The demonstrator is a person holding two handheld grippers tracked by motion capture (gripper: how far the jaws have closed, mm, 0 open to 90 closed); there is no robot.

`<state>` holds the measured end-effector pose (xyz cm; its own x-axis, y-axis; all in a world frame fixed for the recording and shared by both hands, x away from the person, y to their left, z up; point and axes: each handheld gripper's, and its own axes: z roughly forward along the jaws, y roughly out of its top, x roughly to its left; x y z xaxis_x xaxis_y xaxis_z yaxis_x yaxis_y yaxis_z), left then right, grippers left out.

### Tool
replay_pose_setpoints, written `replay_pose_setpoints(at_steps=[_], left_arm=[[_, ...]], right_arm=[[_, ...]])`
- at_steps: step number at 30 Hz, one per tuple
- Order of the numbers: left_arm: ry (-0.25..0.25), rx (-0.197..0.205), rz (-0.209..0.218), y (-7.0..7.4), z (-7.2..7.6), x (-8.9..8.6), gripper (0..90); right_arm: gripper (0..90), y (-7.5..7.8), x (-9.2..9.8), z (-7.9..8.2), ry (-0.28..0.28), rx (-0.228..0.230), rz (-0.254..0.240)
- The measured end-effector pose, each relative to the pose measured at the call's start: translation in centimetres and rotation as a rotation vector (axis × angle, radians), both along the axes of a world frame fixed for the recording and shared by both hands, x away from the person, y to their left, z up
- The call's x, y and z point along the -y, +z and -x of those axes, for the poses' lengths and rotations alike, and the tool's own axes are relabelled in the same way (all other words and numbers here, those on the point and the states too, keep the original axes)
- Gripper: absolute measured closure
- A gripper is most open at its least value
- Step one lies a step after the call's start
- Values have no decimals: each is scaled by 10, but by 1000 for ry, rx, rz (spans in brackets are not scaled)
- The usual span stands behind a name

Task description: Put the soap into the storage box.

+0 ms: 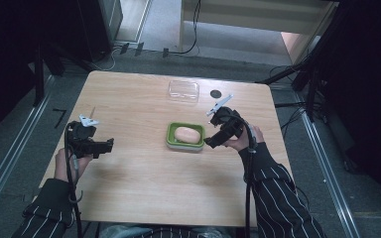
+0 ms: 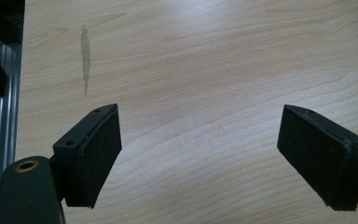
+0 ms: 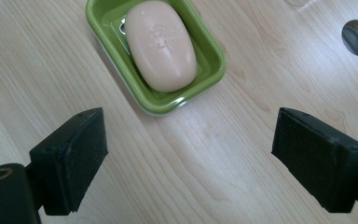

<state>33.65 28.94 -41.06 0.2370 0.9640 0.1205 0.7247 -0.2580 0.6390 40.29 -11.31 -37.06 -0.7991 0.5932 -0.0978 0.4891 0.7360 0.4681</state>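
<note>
Currently the right gripper (image 3: pixel 189 156) hangs open and empty, just beside the soap (image 3: pixel 161 44) in its green dish (image 3: pixel 212 65). Left gripper (image 2: pixel 198 156) gapes over bare surface (image 2: pixel 205 70), holding nothing.

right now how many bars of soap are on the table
1. The pink soap bar lies in the green dish near the table's middle, just beside the right gripper. The clear lid farther back looks empty.
</note>
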Motion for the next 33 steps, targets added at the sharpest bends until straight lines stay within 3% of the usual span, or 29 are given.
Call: replay_pose_setpoints(at_steps=[18, 33], left_arm=[[1, 3, 1, 0, 0, 0, 144], [-4, 3, 2, 1, 1, 0, 144]], right_arm=[[103, -16, 26, 23, -93, -5, 16], [103, -39, 51, 44, -158, -17, 15]])
